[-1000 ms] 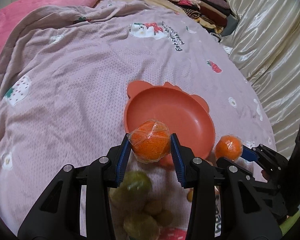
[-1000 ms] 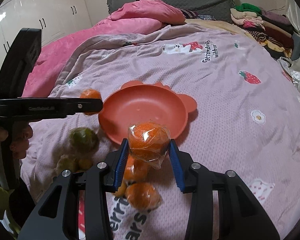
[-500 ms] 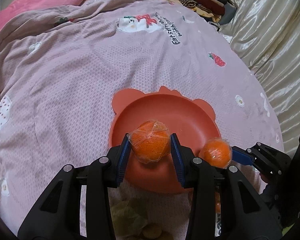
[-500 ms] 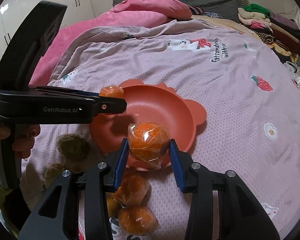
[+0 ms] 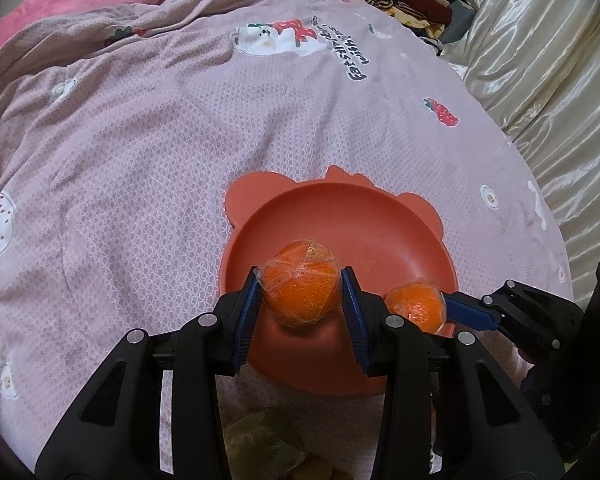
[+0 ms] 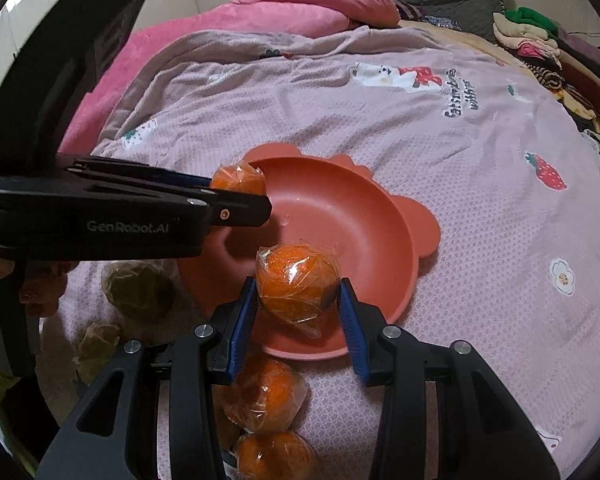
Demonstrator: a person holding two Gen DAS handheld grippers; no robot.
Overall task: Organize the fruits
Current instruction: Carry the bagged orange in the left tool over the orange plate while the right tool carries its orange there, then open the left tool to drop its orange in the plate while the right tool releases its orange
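— What does your left wrist view show?
— Your left gripper (image 5: 302, 298) clamps a wrapped orange (image 5: 302, 282) over the near side of the red bowl (image 5: 380, 236).
— And the right view?
— Your right gripper (image 6: 298, 306) grips a second orange (image 6: 296, 280) above the bowl's (image 6: 360, 216) near rim; two more oranges (image 6: 266, 394) lie just nearer on the blanket (image 6: 480, 200).

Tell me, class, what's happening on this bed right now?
A person holds a gripper in each hand. The left gripper grips a wrapped orange over the red bowl; the right gripper grips a second orange at the bowl's near rim. Nothing lies in the bowl yet. More wrapped oranges and greenish fruit wait on the blanket.
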